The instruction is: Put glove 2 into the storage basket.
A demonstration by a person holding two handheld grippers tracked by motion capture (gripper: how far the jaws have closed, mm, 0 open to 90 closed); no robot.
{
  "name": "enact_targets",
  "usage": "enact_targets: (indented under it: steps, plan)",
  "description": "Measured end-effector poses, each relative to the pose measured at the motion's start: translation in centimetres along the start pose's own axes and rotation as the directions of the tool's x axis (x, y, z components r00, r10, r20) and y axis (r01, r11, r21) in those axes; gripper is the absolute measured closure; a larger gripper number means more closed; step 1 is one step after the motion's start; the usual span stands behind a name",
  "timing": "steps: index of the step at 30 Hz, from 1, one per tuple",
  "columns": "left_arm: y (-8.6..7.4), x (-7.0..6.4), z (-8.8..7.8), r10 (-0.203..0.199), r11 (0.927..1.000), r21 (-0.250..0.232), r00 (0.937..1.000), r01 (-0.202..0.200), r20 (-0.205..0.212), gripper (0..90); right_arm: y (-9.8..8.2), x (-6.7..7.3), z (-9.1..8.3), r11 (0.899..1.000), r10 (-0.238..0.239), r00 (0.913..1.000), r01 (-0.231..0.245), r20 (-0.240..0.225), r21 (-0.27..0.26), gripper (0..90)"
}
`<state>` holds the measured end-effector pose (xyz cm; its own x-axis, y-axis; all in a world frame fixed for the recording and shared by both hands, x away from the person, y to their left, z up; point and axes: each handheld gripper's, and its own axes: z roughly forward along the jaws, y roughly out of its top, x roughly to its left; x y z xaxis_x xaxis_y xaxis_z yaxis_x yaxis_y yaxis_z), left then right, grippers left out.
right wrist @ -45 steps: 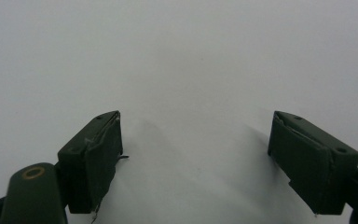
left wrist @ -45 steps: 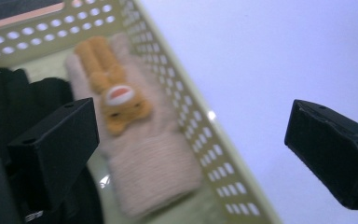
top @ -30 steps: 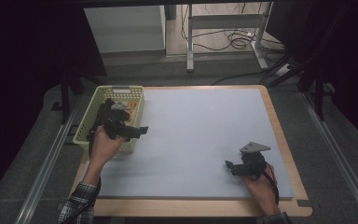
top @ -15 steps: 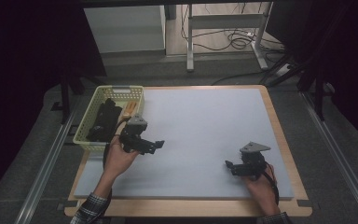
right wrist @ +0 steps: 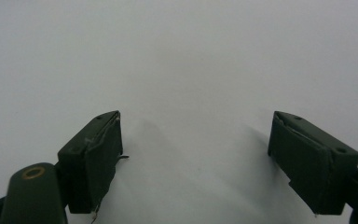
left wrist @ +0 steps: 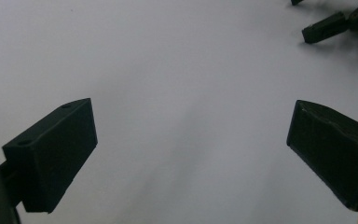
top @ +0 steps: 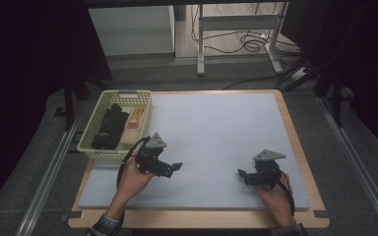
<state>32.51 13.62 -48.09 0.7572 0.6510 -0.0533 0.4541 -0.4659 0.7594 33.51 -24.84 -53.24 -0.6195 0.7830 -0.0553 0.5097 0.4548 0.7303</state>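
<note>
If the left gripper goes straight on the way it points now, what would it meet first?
Probably the right gripper. The left gripper points across the bare grey mat with jaws open and empty, and the right gripper's jaw tips appear far ahead in its own view. Depth is unclear, so it might pass beside them.

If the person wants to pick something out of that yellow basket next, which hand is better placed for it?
Probably the left. The left tongs are open over the mat just beside the yellow basket, which holds a black item and a pale one. The right tongs, also open, sit across the table near its right edge.
</note>
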Motion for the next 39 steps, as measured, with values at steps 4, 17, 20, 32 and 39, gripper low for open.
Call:
enact_targets:
  steps: [4, 17, 20, 32, 39]
  plan:
    - [-0.8, -0.4, 0.6, 0.002, 1.0, 0.002, 1.0, -0.002, 0.009, 1.6, 0.0, 0.0, 0.0, 1.0, 0.0, 1.0, 0.0, 0.0, 0.0, 17.4]
    - [-2.8, -1.1, 2.6, 0.026, 0.9993, 0.027, 0.9996, -0.027, 0.015, 1.4, 0.0, 0.0, 0.0, 1.0, 0.0, 1.0, 0.0, 0.0, -0.001, 17.4]
    - [-3.1, -1.3, 3.0, 0.034, 0.9985, 0.042, 0.9994, -0.035, 0.007, 1.4, 0.0, 0.0, 0.0, 1.0, -0.001, 1.0, 0.001, 0.0, -0.001, 17.4]
    - [-4.3, -2.1, 5.2, 0.05, 0.9923, 0.113, 0.9988, -0.05, 0.006, 1.4, 0.0, 0.0, 0.0, 1.0, -0.001, 1.0, 0.001, 0.001, -0.001, 17.4]
    - [-4.5, -2.0, 5.2, 0.034, 0.994, 0.104, 0.9994, -0.035, 0.008, 0.0, 0.0, 0.0, 0.0, 1.0, 0.0, 1.0, 0.0, 0.001, 0.0, 17.4]
